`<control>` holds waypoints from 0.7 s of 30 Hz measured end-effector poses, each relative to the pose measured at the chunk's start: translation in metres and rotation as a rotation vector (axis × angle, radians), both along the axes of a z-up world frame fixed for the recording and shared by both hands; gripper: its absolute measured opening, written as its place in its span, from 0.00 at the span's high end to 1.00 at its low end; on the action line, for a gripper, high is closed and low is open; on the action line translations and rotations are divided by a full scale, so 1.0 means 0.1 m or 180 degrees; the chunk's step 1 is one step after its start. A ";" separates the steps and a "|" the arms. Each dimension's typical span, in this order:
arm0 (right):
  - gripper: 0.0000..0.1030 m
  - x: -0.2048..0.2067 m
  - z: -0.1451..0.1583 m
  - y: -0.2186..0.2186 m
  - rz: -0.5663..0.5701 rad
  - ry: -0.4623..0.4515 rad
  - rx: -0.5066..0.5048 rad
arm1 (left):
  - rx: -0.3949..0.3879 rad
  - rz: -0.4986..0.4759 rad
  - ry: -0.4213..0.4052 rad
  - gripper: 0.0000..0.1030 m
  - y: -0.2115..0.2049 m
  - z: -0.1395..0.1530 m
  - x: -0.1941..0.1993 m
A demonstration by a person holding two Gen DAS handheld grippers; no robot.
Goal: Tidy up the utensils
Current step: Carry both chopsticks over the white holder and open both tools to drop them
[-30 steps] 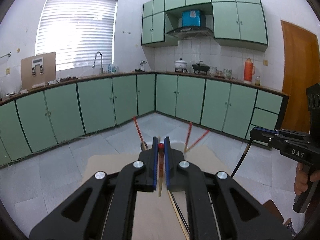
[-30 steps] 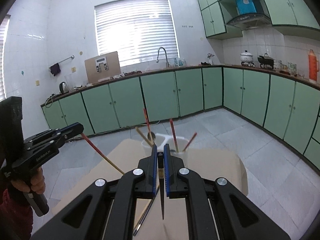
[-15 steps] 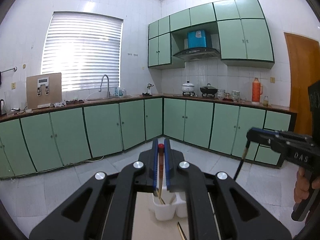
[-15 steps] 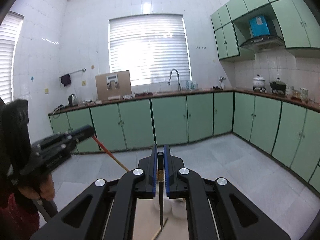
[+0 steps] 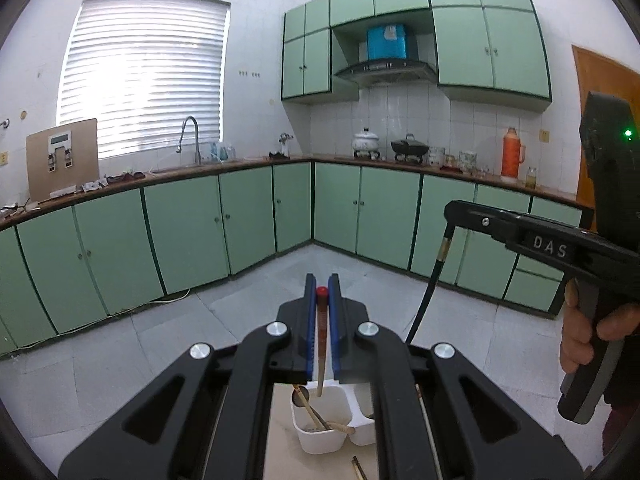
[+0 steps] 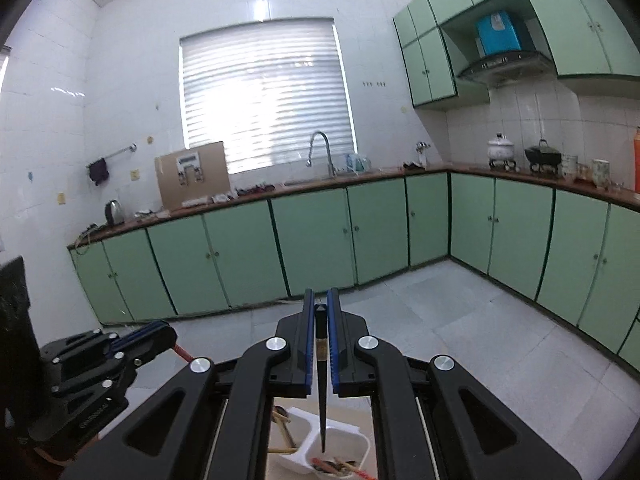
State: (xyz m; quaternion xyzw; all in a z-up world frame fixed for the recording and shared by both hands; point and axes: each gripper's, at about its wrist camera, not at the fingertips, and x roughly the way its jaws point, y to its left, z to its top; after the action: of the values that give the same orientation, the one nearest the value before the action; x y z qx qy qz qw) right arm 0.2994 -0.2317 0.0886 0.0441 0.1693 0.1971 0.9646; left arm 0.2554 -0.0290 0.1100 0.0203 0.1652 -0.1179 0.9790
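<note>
The left gripper [image 5: 322, 296] is clenched on a red-tipped chopstick [image 5: 321, 344], which hangs steeply down between the blue pads; its pale lower end reaches into the left compartment of the white holder [image 5: 320, 436]. The right gripper [image 6: 321, 312] is clenched on a black chopstick [image 6: 321, 392], held near its thick end, the point hanging over the right compartment of the same holder [image 6: 344, 440]. Whether either tip touches the holder floor cannot be told.

In the left wrist view the left compartment of the holder already contains a spoon [image 5: 299, 398] and wooden sticks, leaning against its walls. In the right wrist view the right compartment holds red and brown sticks lying at its bottom, and the left compartment holds a few pale sticks. A further stick end [image 5: 357, 467] lies on the pale table [image 5: 284, 456] just in front of the holder.

To the right of the holder in the left wrist view, a hand [image 5: 588, 336] grips the handle of the right gripper, with the black chopstick seen from the side, slanting down toward the holder. To the left of the holder in the right wrist view, the left gripper [image 6: 160, 336] appears side-on with a short red length of its chopstick showing.

Well beyond the holder stand green cabinets [image 5: 248, 216] under a counter with a tap [image 5: 191, 136].
</note>
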 end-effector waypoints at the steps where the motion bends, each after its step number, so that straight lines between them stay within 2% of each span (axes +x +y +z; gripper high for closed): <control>1: 0.94 0.03 -0.05 0.01 -0.0008 0.0028 -0.0020 | 0.0018 -0.0003 0.0031 0.95 -0.01 -0.05 0.05; 8: 0.94 0.16 -0.53 0.04 0.0017 0.0313 -0.0112 | 0.0043 0.0006 0.0261 0.95 -0.01 -0.41 0.29; 17: 0.91 0.12 -0.85 0.07 0.0111 0.0583 -0.0138 | 0.0078 0.0003 0.0540 0.93 0.05 -0.75 0.46; 19: 0.85 0.08 -0.83 0.02 0.0080 0.0577 -0.0097 | 0.0068 0.0013 0.0547 0.78 0.07 -0.76 0.45; 21: 0.77 0.01 -0.78 -0.07 0.0024 0.0527 -0.0026 | 0.0042 0.0024 0.0512 0.74 0.10 -0.74 0.41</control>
State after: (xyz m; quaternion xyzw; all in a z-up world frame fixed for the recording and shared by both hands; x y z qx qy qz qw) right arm 0.3002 -0.2385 0.0107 0.0556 0.2494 0.1957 0.9468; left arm 0.2962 -0.0185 0.0363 0.0166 0.2442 -0.1144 0.9628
